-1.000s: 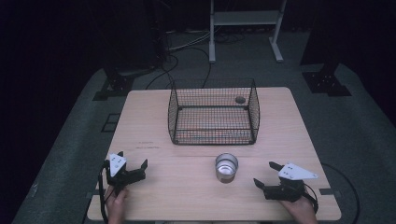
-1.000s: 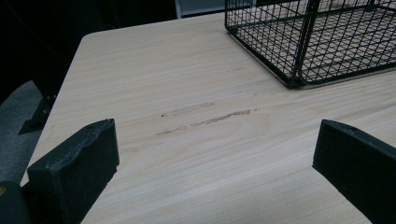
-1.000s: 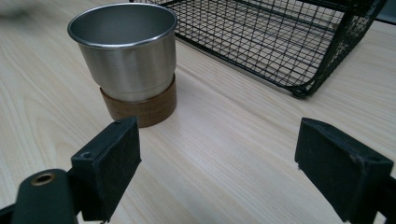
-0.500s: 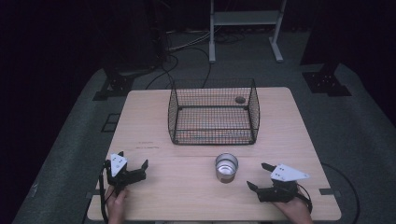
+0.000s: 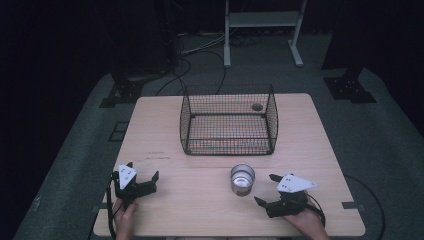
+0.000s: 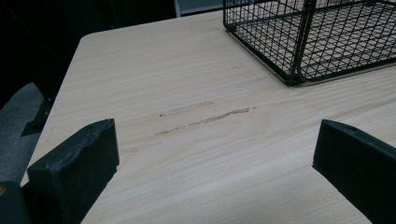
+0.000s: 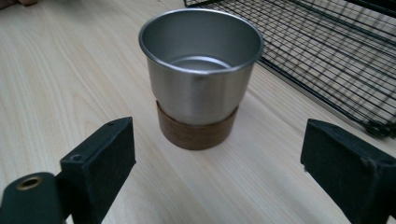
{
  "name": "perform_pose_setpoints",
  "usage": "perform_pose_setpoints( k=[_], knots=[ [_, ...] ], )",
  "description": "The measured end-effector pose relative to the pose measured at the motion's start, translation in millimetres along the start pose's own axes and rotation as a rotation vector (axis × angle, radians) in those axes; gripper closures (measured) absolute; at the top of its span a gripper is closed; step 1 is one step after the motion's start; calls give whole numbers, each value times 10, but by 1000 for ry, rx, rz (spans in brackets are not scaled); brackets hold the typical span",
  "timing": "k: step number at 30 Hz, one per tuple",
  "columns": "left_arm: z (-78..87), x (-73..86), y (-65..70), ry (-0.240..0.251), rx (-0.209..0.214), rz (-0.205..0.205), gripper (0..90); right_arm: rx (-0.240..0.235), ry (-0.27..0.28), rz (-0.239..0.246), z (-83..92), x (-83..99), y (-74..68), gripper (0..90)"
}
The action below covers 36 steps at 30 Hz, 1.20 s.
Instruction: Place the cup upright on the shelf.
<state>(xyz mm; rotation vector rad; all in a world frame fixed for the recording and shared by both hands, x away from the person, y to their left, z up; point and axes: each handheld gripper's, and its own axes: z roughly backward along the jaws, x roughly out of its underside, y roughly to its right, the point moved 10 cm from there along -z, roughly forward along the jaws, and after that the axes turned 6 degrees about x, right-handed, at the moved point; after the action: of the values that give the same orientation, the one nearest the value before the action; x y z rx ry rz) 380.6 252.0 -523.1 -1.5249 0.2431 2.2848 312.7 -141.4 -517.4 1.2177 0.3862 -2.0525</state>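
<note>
High view: I see the metal cup (image 5: 242, 179) standing upright on the wooden table (image 5: 165, 125), near the front edge and just in front of the wire basket (image 5: 228, 120). My right gripper (image 5: 267, 191) lies at the cup's right, near it but not touching, jaws spread wide and pointing toward it. My left gripper (image 5: 145, 176) rests at the front left of the table, well apart from the cup, jaws also spread. A small dark round object (image 5: 257, 106) sits at the basket's far right corner; I cannot tell whether it is inside or behind the mesh.

Left gripper view: the left gripper (image 6: 215, 158) has both black jaws standing wide apart with bare table (image 6: 187, 84) between them. Faint dark scuff marks (image 6: 205, 114) cross the wood ahead. A corner of the wire basket (image 6: 308, 42) sits at upper right.

Right gripper view: the right gripper (image 7: 217, 154) is fully spread, holding nothing. The metal cup (image 7: 201, 79) stands ahead, centred between the jaws, clear of both. It is empty, with a brown band around its base. The wire basket (image 7: 327, 51) lies beyond it, at right.
</note>
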Motion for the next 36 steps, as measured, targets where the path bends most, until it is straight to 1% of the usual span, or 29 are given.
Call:
perform_pose_setpoints(
  k=[3, 4, 5, 7, 8, 9, 10, 11, 12, 14, 19, 20, 23, 26, 27, 28, 31, 33, 36],
  knots=[
    [0, 1, 0, 0, -1, 0, 0, -14, -5, -1, -25, -19, -14, 92],
    [-1, 0, 2, -1, 0, -1, 0, -26, -19, -1, -62, -39, -39, 92],
    [-1, 0, 2, -1, 0, -1, 0, -30, -22, 7, -78, -45, -43, 92],
    [-1, 1, 3, -1, 1, -2, 0, -37, -30, 7, -98, -51, -56, 88],
    [1, 1, 5, -1, 1, -3, 0, -45, -41, 17, -148, -73, -70, 88],
    [1, 1, 5, -1, 1, -3, 0, -45, -41, 17, -148, -73, -70, 88],
    [0, 0, 5, -1, -1, -3, 0, -46, -51, 32, -187, -92, -75, 87],
    [0, 0, 5, -1, -1, -3, 0, -46, -51, 32, -187, -92, -75, 87],
    [-1, 0, 5, -1, 0, -4, 0, -54, -59, 36, -225, -114, -81, 87],
    [0, 0, 5, -1, 0, -4, 0, -53, -65, 43, -252, -138, -76, 86],
    [-1, 0, 8, -2, -1, -6, 0, -57, -65, 32, -319, -168, -69, 78],
    [-1, -1, 9, -1, 0, -6, 0, -56, -69, 39, -351, -170, -72, 78],
    [-2, 0, 8, -2, -1, -6, 0, -61, -69, 34, -381, -191, -81, 78],
    [-3, -1, 8, -2, -1, -7, 0, -63, -66, 47, -451, -245, -104, 78],
    [-3, -1, 8, -2, -1, -7, 0, -63, -66, 47, -451, -245, -104, 78],
    [-2, 0, 9, -3, -1, -9, 0, -64, -66, 48, -506, -241, -100, 78],
    [-3, -1, 10, -2, -1, -8, 0, -66, -74, 42, -549, -223, -97, 78],
    [-3, -2, 11, -2, 0, -9, 0, -63, -71, 45, -576, -225, -102, 78],
    [-4, -1, 12, -2, 0, -9, 0, -67, -51, 42, -582, -266, -105, 93]
  ],
)
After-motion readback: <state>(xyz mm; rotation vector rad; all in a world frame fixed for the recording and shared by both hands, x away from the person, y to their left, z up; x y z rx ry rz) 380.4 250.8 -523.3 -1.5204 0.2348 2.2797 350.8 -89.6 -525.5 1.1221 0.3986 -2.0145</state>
